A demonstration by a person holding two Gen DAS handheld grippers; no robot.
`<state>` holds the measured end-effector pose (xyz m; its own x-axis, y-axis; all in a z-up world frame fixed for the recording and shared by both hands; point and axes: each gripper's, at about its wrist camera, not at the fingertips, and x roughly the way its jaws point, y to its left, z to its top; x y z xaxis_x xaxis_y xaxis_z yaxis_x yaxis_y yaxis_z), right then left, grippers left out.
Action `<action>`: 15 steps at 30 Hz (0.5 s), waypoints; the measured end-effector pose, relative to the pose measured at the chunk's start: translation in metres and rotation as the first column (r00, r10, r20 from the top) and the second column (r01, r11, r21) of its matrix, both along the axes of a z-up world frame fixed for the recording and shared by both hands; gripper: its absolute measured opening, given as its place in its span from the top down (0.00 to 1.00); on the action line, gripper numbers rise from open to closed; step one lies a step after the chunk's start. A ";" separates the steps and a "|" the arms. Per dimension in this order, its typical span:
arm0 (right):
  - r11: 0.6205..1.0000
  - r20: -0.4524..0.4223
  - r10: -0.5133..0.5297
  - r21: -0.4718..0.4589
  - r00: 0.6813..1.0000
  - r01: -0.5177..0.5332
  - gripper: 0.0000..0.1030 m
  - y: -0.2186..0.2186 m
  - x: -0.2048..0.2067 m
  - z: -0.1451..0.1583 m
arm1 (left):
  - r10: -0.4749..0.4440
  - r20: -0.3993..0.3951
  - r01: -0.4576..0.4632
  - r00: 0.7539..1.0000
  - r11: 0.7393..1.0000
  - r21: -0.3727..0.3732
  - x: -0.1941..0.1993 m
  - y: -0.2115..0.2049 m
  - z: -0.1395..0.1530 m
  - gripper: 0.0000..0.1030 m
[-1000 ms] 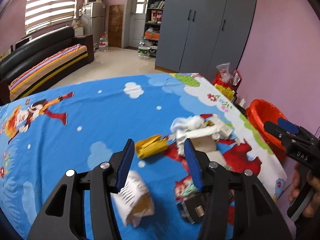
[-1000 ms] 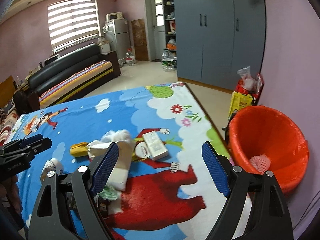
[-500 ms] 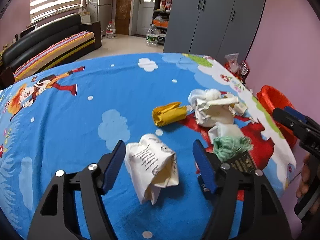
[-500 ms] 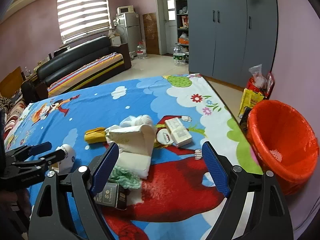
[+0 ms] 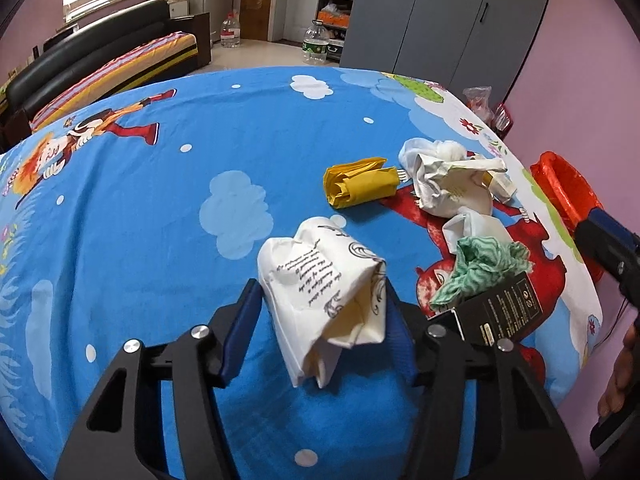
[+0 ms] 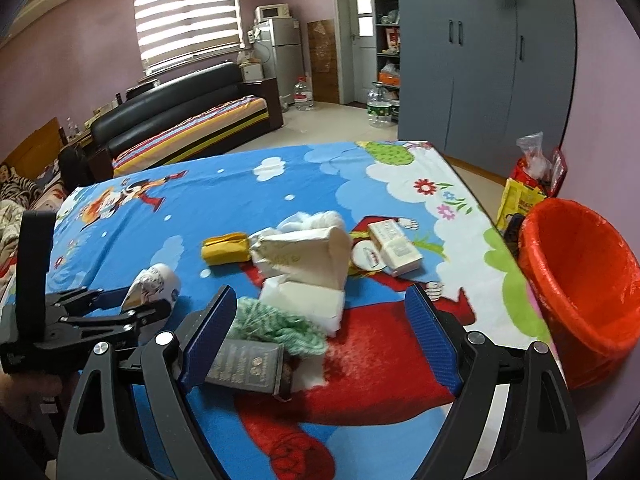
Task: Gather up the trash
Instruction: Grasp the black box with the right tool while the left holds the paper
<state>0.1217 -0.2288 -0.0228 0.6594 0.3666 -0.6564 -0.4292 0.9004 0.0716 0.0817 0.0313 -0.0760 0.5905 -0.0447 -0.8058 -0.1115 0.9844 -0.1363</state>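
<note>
While your left gripper (image 5: 320, 332) closes around the printed paper bag (image 5: 326, 304) on the blue sheet (image 5: 160, 200), centre both pads | right gripper (image 6: 320, 336) spread, empty, above the green cloth (image 6: 280, 326) | bin (image 6: 580, 280) waits right.

A bed (image 5: 168, 184) carried the things, covered by a blue cartoon sheet (image 6: 240, 192) with clouds and a red figure. On it lay a white printed paper bag (image 5: 320, 280), a yellow folded wrapper (image 5: 360, 184), a crumpled white paper heap (image 5: 448, 176), a green-and-white cloth (image 5: 484, 264) against a dark box (image 5: 504, 308), a white folded tissue (image 6: 308, 300) and a small white carton (image 6: 396, 244). They clustered near the sheet's right edge, the printed bag lying apart on the left
</note>
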 end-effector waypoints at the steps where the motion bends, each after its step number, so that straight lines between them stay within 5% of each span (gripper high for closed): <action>1: 1.000 -0.003 0.008 -0.002 1.000 -0.008 0.22 0.003 -0.002 -0.001 | 0.001 0.002 -0.001 1.000 1.000 0.003 -0.001 0.000 0.001 0.51; 15: 0.995 -0.055 0.070 -0.065 0.996 -0.074 0.19 0.050 -0.026 -0.026 | 0.044 0.048 -0.044 0.998 0.999 -0.001 -0.012 0.015 0.016 0.52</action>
<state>0.0955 -0.1787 -0.0492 0.5969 0.3656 -0.7142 -0.4902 0.8709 0.0361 0.0697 0.0464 -0.0601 0.6302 -0.0181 -0.7762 -0.1480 0.9786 -0.1430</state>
